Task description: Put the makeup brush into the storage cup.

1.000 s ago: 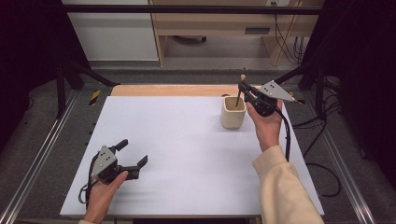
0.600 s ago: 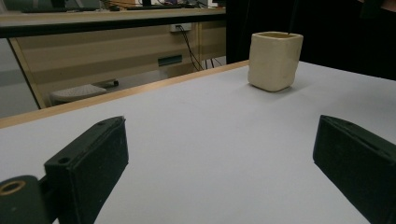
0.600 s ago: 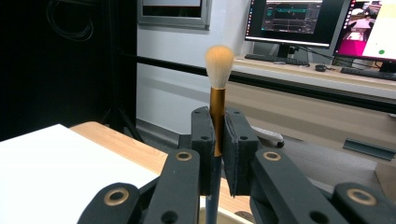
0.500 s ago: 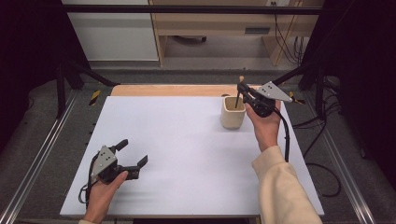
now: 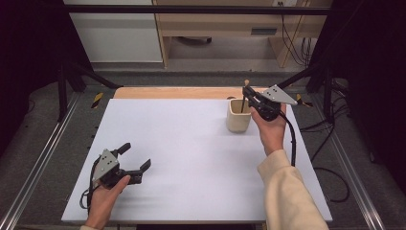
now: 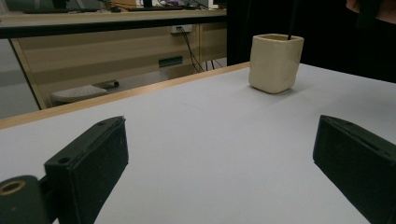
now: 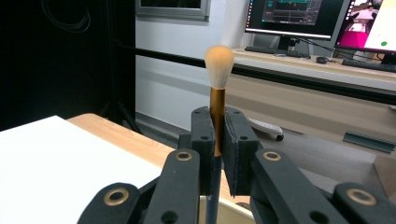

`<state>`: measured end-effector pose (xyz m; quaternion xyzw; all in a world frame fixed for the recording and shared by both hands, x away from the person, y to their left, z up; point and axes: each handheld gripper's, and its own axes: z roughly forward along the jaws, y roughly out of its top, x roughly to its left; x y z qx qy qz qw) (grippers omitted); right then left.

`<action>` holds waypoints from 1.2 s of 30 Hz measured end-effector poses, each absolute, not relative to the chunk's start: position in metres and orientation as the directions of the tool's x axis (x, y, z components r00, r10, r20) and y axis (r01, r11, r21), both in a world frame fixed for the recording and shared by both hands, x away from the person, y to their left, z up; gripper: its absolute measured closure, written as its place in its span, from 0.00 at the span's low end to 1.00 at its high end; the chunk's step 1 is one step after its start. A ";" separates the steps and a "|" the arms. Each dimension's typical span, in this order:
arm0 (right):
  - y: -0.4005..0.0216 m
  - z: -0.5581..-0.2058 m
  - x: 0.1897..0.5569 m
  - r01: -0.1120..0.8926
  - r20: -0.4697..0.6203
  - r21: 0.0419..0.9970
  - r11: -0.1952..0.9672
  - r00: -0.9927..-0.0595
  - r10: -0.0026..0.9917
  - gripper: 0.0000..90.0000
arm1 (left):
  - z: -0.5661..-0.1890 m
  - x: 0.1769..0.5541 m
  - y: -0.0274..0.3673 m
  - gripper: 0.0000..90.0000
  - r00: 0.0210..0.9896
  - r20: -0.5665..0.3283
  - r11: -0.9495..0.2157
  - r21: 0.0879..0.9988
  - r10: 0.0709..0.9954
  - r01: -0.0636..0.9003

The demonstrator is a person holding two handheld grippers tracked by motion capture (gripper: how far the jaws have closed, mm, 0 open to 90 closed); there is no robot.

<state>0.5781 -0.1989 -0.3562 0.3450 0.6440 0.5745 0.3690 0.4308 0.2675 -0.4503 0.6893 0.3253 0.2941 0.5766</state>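
Observation:
My right gripper (image 5: 247, 94) hangs just above a cream cup (image 5: 238, 116) at the back right of the white table top (image 5: 191, 158). It is shut on a make-up brush (image 7: 217, 95) that stands upright, pale bristles on top and gold ferrule between the pads. The brush's dark handle (image 5: 242, 106) reaches down into the cup. At the front left, my left gripper (image 5: 135, 157) rests low on the table and is open, with nothing between its fingers. From the left gripper (image 6: 224, 161) view, the cup (image 6: 275, 63) stands far ahead with the thin handle rising out of it.
A wooden strip (image 5: 167, 92) runs along the table's far edge. Metal rails (image 5: 43, 158) flank the table on both sides. Beyond it are a light wood desk (image 5: 230, 24) and cables (image 5: 292, 28). Monitors (image 7: 299, 14) stand behind the brush in the right gripper view.

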 end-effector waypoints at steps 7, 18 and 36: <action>-0.202 -0.362 0.579 0.036 -0.070 0.994 0.099 -0.481 0.874 0.93 | -0.450 0.431 0.267 0.03 0.618 0.035 -0.129 0.986 0.785 0.108; -0.204 -0.366 0.580 0.051 -0.067 0.993 0.104 -0.482 0.873 0.93 | -0.451 0.431 0.267 0.03 0.619 0.034 -0.129 0.986 0.785 0.109; -0.207 -0.376 0.579 0.073 -0.059 0.992 0.107 -0.481 0.875 0.93 | -0.451 0.431 0.267 0.03 0.619 0.035 -0.130 0.985 0.784 0.109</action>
